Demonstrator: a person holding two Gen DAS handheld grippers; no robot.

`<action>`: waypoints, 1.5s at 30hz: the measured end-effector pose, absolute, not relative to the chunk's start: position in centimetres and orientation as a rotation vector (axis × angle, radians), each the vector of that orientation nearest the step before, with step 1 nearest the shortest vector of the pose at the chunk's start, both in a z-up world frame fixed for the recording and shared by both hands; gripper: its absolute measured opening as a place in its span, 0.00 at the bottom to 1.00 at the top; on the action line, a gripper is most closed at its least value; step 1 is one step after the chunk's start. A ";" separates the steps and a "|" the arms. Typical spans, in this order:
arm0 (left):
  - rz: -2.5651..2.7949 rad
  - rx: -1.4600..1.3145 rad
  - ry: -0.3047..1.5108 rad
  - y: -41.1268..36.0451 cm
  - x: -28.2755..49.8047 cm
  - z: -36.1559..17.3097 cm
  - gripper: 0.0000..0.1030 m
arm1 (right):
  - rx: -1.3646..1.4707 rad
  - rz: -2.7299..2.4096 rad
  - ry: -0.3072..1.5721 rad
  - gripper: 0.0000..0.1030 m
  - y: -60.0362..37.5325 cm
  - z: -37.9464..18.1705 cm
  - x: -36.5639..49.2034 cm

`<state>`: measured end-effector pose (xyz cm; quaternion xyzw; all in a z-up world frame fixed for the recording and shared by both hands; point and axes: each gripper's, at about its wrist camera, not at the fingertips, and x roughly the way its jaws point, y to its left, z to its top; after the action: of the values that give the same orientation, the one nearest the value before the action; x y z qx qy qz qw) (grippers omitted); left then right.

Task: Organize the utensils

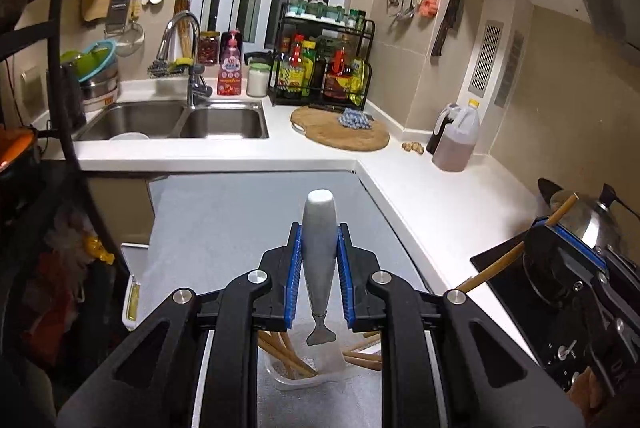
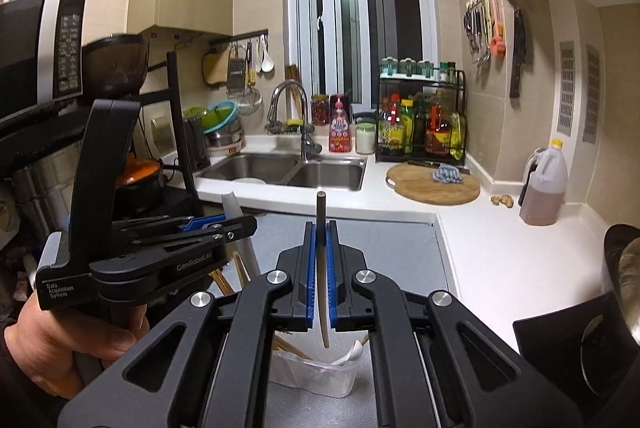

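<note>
Pretty cramped L-shaped kitchen here. Biggest thing is the white countertop (image 1: 436,196) wrapping from 12 o'clock round to 3, with a grey work surface (image 1: 224,216) tucked inside the corner. Double steel sink (image 1: 176,122) sits at about 11 o'clock, tap (image 1: 188,40) behind it. There's a black spice rack (image 1: 324,68) full of bottles at 12, and a round wooden cutting board (image 1: 340,134) just in front of it with a blue scrubby thing (image 1: 354,119) on top. Oil jug (image 1: 456,136) is out at 2 o'clock, next to a bit of ginger (image 1: 413,147).

Down at 6 o'clock on the grey surface is a clear plastic container (image 2: 316,374) with wooden chopsticks (image 1: 288,356) and a white spoon (image 2: 352,352) sticking out of it.

Now the tongs. The left gripper (image 1: 319,268) is clamped on a white-handled utensil (image 1: 319,228), handle pointing up and away, held above the container. The right gripper (image 2: 319,268) is squeezed tight around a single chopstick (image 2: 321,268), which stands nearly upright, its lower tip hanging just over the container. In the right wrist view, a hand (image 2: 68,344) holds the left tool at 9 o'clock.
</note>
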<state>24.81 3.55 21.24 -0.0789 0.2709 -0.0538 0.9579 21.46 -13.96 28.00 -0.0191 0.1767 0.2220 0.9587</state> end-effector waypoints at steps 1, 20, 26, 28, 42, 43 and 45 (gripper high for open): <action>-0.108 -0.157 0.559 3.5 25.0 20.6 0.17 | -0.046 0.445 0.367 0.05 -13.9 27.3 21.7; -0.070 -0.147 0.485 3.8 18.4 22.8 0.42 | -0.061 0.352 0.390 0.41 -15.0 24.9 17.8; -0.024 -0.157 0.386 4.6 11.9 22.2 0.71 | -0.042 0.309 0.297 0.74 -15.9 24.8 11.9; -0.010 -0.158 0.367 4.8 10.1 21.0 0.81 | -0.042 0.278 0.254 0.91 -16.3 23.9 9.4; 0.105 -0.127 0.414 5.3 6.1 9.8 0.93 | -0.045 0.187 0.268 0.95 -17.2 15.4 7.8; 0.115 -0.130 0.422 5.3 6.3 9.5 0.93 | -0.044 0.185 0.277 0.95 -17.3 14.8 8.0; 0.122 -0.148 0.439 5.7 6.5 8.8 0.93 | -0.025 0.180 0.293 0.95 -17.7 13.8 8.4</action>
<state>6.52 5.73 8.78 -0.0731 0.2175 0.0603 0.9715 8.39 -17.73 13.80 -0.0125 0.1458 0.0897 0.9852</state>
